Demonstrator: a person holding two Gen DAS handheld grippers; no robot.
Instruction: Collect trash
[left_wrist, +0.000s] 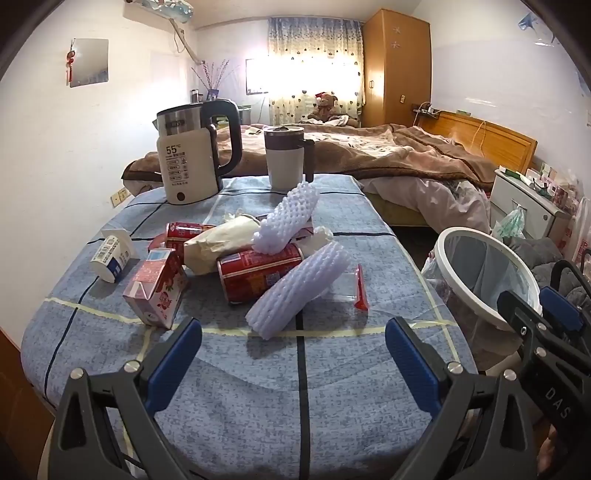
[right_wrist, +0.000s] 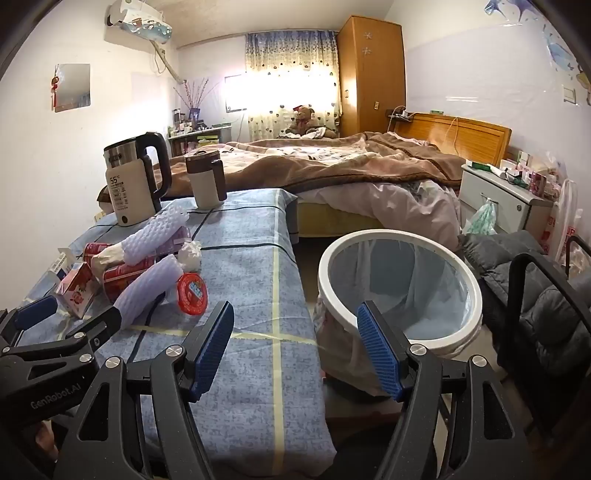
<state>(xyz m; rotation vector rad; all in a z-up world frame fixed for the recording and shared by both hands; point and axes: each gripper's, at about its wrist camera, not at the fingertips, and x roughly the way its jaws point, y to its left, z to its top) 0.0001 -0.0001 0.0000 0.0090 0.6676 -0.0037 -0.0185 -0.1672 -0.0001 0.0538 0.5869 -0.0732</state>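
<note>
A pile of trash lies on the blue-clothed table (left_wrist: 258, 387): two purple foam fruit nets (left_wrist: 299, 291), red cans (left_wrist: 258, 271), a pink carton (left_wrist: 157, 291), a white yogurt cup (left_wrist: 110, 258), crumpled paper (left_wrist: 221, 242) and a clear wrapper with a red edge (left_wrist: 358, 290). My left gripper (left_wrist: 291, 354) is open and empty, just short of the nearest foam net. My right gripper (right_wrist: 295, 347) is open and empty over the table's right edge, beside the white-rimmed trash bin (right_wrist: 399, 291). The bin (left_wrist: 480, 273) stands on the floor to the table's right.
A kettle (left_wrist: 192, 158) and a lidded mug (left_wrist: 286, 158) stand at the table's far end. A bed (right_wrist: 351, 166) lies beyond, a nightstand (right_wrist: 506, 199) and a dark chair (right_wrist: 546, 306) to the right. A red lid (right_wrist: 192, 293) lies near the pile.
</note>
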